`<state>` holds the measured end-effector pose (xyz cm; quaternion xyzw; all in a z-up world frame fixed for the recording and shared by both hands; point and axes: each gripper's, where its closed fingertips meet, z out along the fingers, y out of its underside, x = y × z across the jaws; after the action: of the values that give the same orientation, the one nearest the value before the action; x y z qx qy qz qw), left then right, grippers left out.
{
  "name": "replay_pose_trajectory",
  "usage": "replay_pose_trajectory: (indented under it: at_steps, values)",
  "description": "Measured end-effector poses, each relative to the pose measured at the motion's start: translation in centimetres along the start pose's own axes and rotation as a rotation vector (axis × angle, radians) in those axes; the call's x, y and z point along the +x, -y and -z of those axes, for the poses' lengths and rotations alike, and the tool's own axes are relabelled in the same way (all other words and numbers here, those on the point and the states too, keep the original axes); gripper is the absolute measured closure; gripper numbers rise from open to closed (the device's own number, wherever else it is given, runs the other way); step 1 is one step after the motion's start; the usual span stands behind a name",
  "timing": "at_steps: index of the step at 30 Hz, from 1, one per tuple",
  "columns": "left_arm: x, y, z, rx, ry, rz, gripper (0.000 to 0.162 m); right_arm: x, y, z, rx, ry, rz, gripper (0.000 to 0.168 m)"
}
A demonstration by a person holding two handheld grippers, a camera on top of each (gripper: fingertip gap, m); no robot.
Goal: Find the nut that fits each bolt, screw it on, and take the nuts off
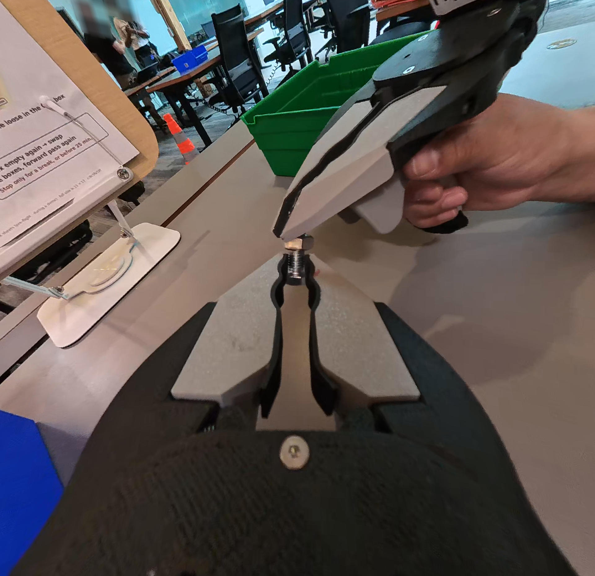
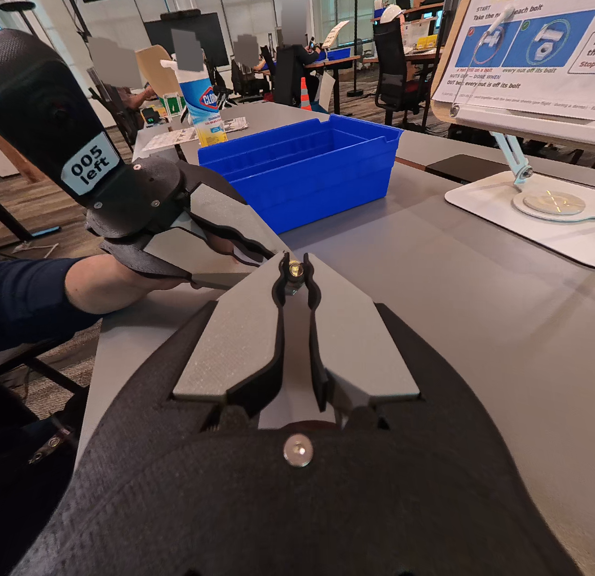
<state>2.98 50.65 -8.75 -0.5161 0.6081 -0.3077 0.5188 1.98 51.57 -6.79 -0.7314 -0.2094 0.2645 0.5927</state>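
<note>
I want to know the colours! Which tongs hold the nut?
The right tongs pinch the nut; the left tongs grip the bolt below it.

My gripper: clamped on the nut
Left gripper: meeting mine from the left
Blue bin: behind, on table

**Both grippers closed, tips brought together**

The left gripper is held level, its fingers drawn nearly together with only a narrow gap left at the tips. The right gripper is likewise narrowed and is angled down from the upper right, so that its tip is met by the left one. Each handle is wrapped by a bare hand; a dark sleeve is worn on the left forearm.
</note>
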Motion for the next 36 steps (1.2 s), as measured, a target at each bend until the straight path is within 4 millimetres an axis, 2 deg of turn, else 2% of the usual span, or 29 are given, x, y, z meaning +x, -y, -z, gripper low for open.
replay_pose_trajectory:
  at_steps: [3, 6, 11, 15, 21, 26, 29, 32, 36]
  values:
    - [-0.1, -0.1, 0.0, 0.004, 0.007, 0.006, 0.153, 0.4, -0.3, -0.1, -0.016, -0.028, 0.009, 0.163]
    - [-0.5, -0.2, 0.1, 0.018, 0.005, 0.071, 0.136, 0.9, -0.3, 0.1, -0.015, -0.045, 0.010, 0.163]
    - [0.1, -1.1, -0.5, -0.019, -0.064, 0.145, 0.117, 1.1, 0.0, 0.3, 0.004, -0.043, -0.013, 0.163]
    - [0.7, -1.6, -1.0, -0.049, -0.075, 0.128, 0.119, 0.4, 0.1, 0.2, 0.010, -0.015, -0.001, 0.163]
    - [1.1, -1.4, -1.0, -0.034, -0.080, 0.105, 0.137, -0.6, 0.1, 0.1, 0.004, 0.027, 0.029, 0.163]
    - [1.3, -1.2, -1.1, -0.027, -0.104, 0.131, 0.137, -0.8, 0.4, 0.2, 0.028, 0.053, -0.001, 0.163]
    - [1.5, -1.2, -1.2, -0.028, -0.111, 0.143, 0.126, -1.1, 0.7, 0.3, 0.042, 0.073, -0.006, 0.163]
    - [1.7, -0.7, -1.0, -0.006, -0.113, 0.122, 0.143, -1.3, 0.6, 0.2, 0.034, 0.077, 0.006, 0.163]
    - [2.0, -0.9, -1.1, -0.024, -0.130, 0.125, 0.143, -1.5, 0.5, 0.1, 0.032, 0.083, 0.014, 0.163]
